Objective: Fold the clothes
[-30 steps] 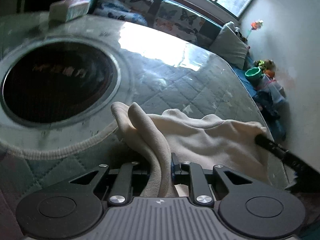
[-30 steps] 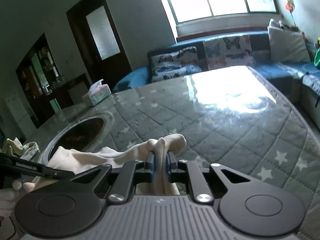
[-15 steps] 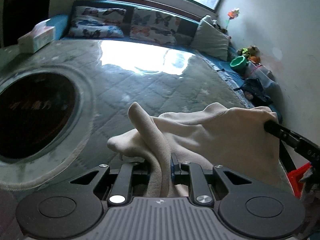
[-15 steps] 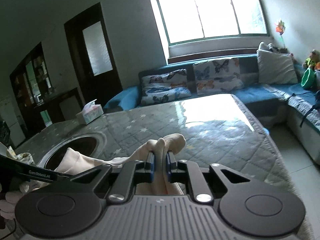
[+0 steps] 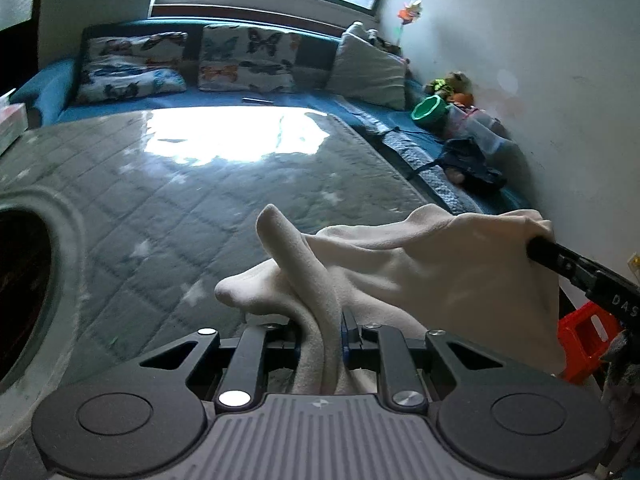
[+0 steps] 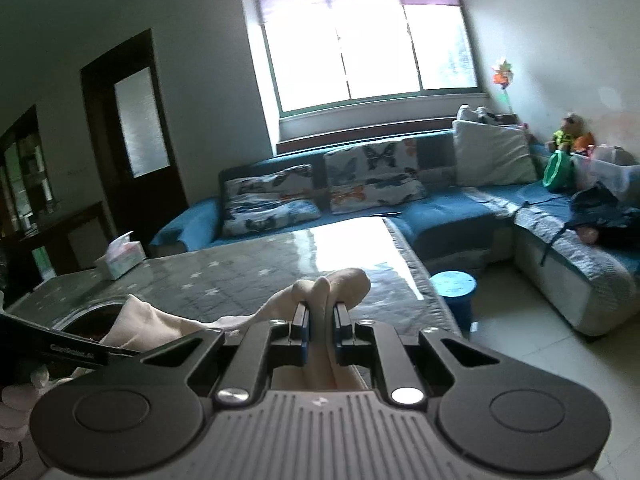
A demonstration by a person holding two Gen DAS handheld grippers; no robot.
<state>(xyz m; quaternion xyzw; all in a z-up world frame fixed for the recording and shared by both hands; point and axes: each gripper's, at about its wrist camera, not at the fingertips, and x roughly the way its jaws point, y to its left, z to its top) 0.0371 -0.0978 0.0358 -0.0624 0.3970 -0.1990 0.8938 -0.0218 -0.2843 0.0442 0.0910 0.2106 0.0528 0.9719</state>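
A cream garment [image 5: 420, 264] hangs stretched between my two grippers, lifted above the grey quilted table [image 5: 224, 184]. My left gripper [image 5: 320, 328] is shut on a bunched fold of it. My right gripper [image 6: 320, 312] is shut on another bunched edge of the same garment [image 6: 332, 280]. The right gripper's finger shows at the right of the left wrist view [image 5: 576, 268], pinching the cloth's far corner. The left gripper's finger shows at the left of the right wrist view [image 6: 60, 344].
A dark round opening [image 5: 20, 288] sits in the table at the left. A tissue box [image 6: 120, 260] stands on the table. A blue sofa [image 6: 440, 208] with butterfly cushions runs behind and to the right. A blue stool [image 6: 454, 284] and a red object [image 5: 584, 340] stand on the floor.
Both grippers have risen and tilted up with the garment held between them; the table has dropped lower in both views and the cloth has lifted off it.
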